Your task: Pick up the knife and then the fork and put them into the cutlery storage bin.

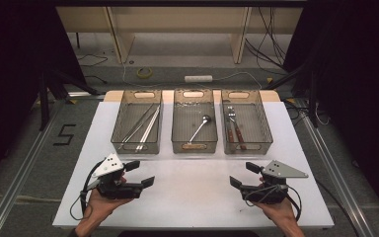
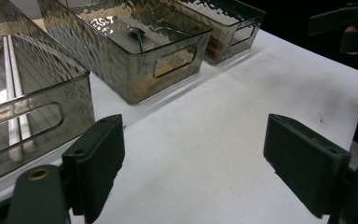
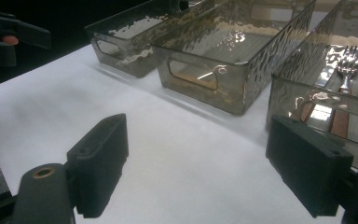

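Note:
Three smoked clear bins stand in a row at the back of the white table [image 1: 192, 200]. Long metal chopsticks [image 1: 145, 129] lie in the left bin [image 1: 118, 121]. A spoon [image 1: 200, 127] lies in the middle bin [image 1: 175, 123]. Wooden-handled forks [image 1: 234, 129] lie in the right bin [image 1: 265, 123]. My left gripper [image 1: 140, 174] is held low over the front left of the table, jaws wide apart with nothing between them [image 2: 196, 172]. My right gripper [image 1: 243, 174] mirrors it at the front right, open and empty [image 3: 198, 168]. Both point inward toward the table's middle.
Each bin has a handle cutout in its near wall [image 2: 175, 60]. The forks [image 3: 347, 70] show close to my right jaw through the bin wall. Metal rails and black curtains flank the table; cables and a power strip [image 1: 198, 78] lie on the floor behind.

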`<state>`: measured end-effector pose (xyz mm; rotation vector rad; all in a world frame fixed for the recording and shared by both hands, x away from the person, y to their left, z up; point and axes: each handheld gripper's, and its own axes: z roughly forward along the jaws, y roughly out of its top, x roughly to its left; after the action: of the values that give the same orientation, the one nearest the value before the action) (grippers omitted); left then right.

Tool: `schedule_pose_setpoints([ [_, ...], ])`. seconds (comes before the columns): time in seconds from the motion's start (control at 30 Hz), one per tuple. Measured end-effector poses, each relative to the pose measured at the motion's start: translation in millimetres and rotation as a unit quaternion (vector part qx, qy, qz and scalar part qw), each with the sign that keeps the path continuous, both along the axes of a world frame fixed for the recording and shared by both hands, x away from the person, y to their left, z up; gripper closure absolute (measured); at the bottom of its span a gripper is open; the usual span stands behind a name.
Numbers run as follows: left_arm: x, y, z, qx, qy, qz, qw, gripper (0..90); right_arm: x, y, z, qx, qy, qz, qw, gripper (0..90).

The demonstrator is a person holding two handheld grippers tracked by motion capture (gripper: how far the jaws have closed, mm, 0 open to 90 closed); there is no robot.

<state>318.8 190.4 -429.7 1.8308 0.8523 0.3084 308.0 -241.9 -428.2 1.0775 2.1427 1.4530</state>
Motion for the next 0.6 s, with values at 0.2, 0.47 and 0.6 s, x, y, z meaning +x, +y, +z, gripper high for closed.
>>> schedule_pose_setpoints([
  [0.2,0.0,-0.7,0.0,0.001,0.0,-0.001,1.0,19.9,0.2,-0.3,0.1,-0.001,-0.001,-0.001,1.0,22.0],
  [0.47,0.1,-0.6,-0.1,0.001,0.0,-0.001,1.0,19.9,0.3,-0.2,0.2,-0.002,-0.001,-0.002,1.0,22.0],
  [0.6,0.2,-0.4,-0.1,0.001,0.001,-0.001,1.0,19.9,0.6,-0.3,0.1,-0.004,-0.001,-0.004,1.0,21.9],
])
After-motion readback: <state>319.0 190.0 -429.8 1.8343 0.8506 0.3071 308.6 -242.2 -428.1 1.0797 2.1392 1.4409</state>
